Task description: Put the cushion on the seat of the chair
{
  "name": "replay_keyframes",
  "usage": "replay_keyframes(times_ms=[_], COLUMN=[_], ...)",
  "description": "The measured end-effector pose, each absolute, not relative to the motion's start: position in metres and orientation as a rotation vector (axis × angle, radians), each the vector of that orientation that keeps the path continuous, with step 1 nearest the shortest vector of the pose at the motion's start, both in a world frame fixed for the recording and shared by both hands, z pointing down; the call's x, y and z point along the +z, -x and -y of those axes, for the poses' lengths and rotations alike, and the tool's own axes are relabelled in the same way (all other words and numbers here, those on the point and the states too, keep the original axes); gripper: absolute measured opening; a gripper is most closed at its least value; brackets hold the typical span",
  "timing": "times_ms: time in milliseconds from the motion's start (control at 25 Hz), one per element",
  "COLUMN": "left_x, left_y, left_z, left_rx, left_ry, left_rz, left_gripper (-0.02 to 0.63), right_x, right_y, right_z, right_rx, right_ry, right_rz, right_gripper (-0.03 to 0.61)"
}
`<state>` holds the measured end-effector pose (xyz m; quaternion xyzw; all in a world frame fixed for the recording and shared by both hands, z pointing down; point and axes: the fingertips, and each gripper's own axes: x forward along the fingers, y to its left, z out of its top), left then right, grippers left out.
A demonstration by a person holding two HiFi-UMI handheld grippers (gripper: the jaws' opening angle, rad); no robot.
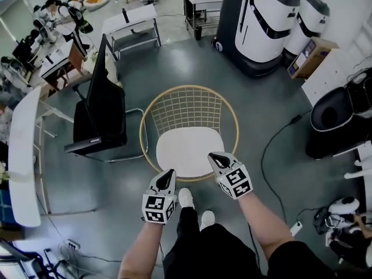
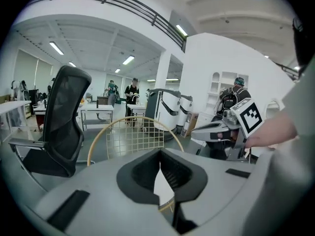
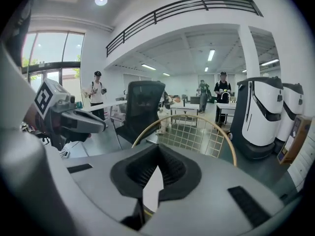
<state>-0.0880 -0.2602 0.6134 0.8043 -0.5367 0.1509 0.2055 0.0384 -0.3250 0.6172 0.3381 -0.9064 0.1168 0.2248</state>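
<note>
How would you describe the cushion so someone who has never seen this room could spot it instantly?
Find the tan wire chair in the middle of the grey floor, beside a black office chair. The cushion lies on its seat: a flat white pad with rounded corners, the only solid white surface within that wire frame.

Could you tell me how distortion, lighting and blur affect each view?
Head view: fisheye bends the room's edges; even light, cushion sharp. Left gripper view: dark round vignette, bright ceiling strips. Right gripper view: same vignette, bright window at left.
</note>
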Motion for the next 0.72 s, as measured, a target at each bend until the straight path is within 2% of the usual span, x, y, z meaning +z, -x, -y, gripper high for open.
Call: replay_keyframes(times_ms=[320, 720], left_x=[0.515, 0.451], left_y=[0.060, 0.039], left_z=[0.176, 0.077], left_rx=[0.344, 0.319], left_ry=[-2.308, -2.402], left_rz=[1.545, 1.542], left_gripper=[0.017, 0.017], right_x=[0.509, 0.442], right_y=[-0.054, -0.069], right_z=[0.242, 0.141], right_rx=[0.248, 0.285], right_ry=[-0.914, -0.949], right_rz=[2.599, 2.693], right_gripper=[0.012, 0.012])
